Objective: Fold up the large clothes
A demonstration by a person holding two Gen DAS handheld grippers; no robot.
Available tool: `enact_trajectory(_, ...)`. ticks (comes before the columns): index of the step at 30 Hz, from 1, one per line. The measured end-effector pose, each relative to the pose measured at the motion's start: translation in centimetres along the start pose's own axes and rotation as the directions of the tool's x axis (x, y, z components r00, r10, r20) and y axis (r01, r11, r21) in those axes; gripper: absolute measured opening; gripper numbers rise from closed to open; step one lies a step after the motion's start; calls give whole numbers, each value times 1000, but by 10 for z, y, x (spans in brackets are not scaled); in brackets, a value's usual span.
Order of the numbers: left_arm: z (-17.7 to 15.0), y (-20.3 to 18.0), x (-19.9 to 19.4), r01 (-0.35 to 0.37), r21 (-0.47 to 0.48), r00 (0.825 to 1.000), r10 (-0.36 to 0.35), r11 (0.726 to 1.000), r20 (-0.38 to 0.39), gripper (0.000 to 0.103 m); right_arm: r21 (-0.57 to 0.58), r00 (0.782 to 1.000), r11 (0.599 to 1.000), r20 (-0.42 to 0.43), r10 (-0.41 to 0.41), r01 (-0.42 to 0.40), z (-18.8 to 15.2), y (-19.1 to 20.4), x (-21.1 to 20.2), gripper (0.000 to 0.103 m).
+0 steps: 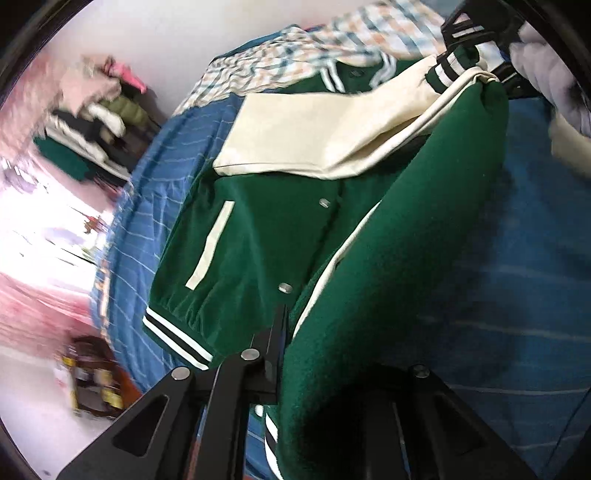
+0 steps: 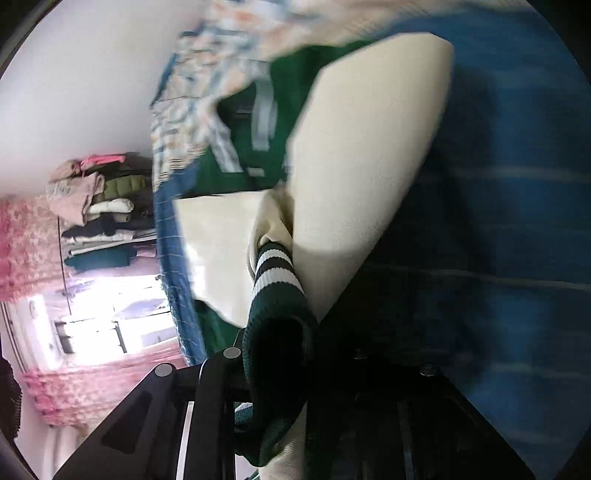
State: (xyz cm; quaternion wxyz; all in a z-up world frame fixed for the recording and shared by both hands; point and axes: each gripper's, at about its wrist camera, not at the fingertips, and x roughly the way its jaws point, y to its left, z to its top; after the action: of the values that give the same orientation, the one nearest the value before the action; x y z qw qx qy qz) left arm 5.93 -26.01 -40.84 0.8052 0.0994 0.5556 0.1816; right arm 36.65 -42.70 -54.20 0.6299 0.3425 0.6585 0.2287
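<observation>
A green varsity jacket (image 1: 258,236) with cream sleeves lies on a blue striped bed (image 1: 517,258). One cream sleeve (image 1: 314,136) is folded across its chest. My left gripper (image 1: 295,354) is shut on the jacket's green right side near the hem and lifts that flap (image 1: 388,277) over the body. My right gripper (image 2: 280,354) is shut on the striped cuff (image 2: 273,273) of the other cream sleeve (image 2: 362,155) and holds it up above the bed (image 2: 517,221). The right gripper also shows at the top right of the left wrist view (image 1: 476,33).
A plaid quilt (image 1: 332,40) lies bunched at the head of the bed. A stack of folded clothes (image 2: 99,206) stands by the white wall past the bed's left edge. A bright window with pink curtains (image 2: 44,240) is beyond it.
</observation>
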Motion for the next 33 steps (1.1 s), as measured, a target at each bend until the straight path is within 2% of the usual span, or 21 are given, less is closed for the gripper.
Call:
enact_trajectory(3, 12, 55, -2, 73, -80, 997, -73, 994, 11, 10, -53, 998, 997, 12, -55, 55, -4, 76, 5, 23)
enact_trajectory(7, 22, 128, 27, 130, -210, 989, -140, 969, -36, 13, -149, 982, 972, -7, -187, 183, -5, 174, 51, 23)
enact_trajectory(11, 24, 187, 85, 147, -339, 975, -195, 929, -110, 16, -263, 944, 913, -25, -330, 312, -5, 255, 143, 23)
enact_trajectory(12, 23, 199, 106, 150, -365, 969, -211, 919, -133, 16, -303, 926, 887, -37, -376, 349, -5, 270, 178, 23)
enact_trajectory(15, 14, 227, 150, 167, -441, 951, -262, 882, -163, 16, -325, 885, 848, -66, -461, 418, 1, 287, 249, 23)
enact_trajectory(18, 6, 251, 195, 216, -516, 919, -352, 829, -179, 16, -334, 827, 798, -83, -556, 503, 6, 288, 308, 23)
enact_trajectory(20, 2, 262, 212, 256, -556, 895, -412, 790, -172, 17, -320, 799, 778, -93, -594, 541, 11, 282, 329, 24)
enact_trajectory(21, -1, 269, 219, 287, -587, 877, -455, 757, -157, 17, -319, 781, 765, -107, -615, 559, 13, 279, 339, 24)
enact_trajectory(22, -3, 274, 223, 303, -608, 866, -478, 734, -146, 20, -321, 769, 758, -123, -628, 568, 15, 277, 346, 27)
enact_trajectory(23, -7, 282, 225, 320, -640, 853, -507, 699, -127, 23, -319, 766, 759, -132, -629, 568, 15, 276, 347, 29)
enact_trajectory(24, -13, 292, 224, 334, -672, 847, -523, 661, -94, 30, -313, 767, 763, -142, -626, 565, 15, 278, 349, 33)
enact_trajectory(25, -16, 297, 222, 335, -688, 847, -525, 644, -79, 38, -307, 773, 773, -155, -616, 554, 16, 278, 348, 37)
enact_trajectory(26, -22, 305, 219, 335, -711, 848, -527, 618, -60, 39, -300, 789, 796, -177, -588, 525, 17, 278, 347, 41)
enact_trajectory(27, -27, 313, 215, 337, -733, 847, -530, 591, -37, 40, -284, 811, 825, -200, -550, 489, 20, 280, 348, 50)
enact_trajectory(28, -31, 319, 212, 332, -747, 849, -528, 576, -29, 47, -261, 839, 860, -224, -496, 439, 22, 282, 346, 60)
enact_trajectory(30, -42, 332, 200, 320, -782, 855, -519, 535, -5, 56, -204, 907, 944, -285, -311, 260, 25, 287, 330, 68)
enact_trajectory(31, -45, 340, 197, 307, -790, 862, -507, 531, -6, 56, -185, 927, 971, -315, -204, 151, 26, 291, 321, 68)
enact_trajectory(33, -55, 349, 184, 245, -805, 893, -449, 540, -29, 56, -173, 940, 985, -334, -71, 12, 27, 298, 298, 68)
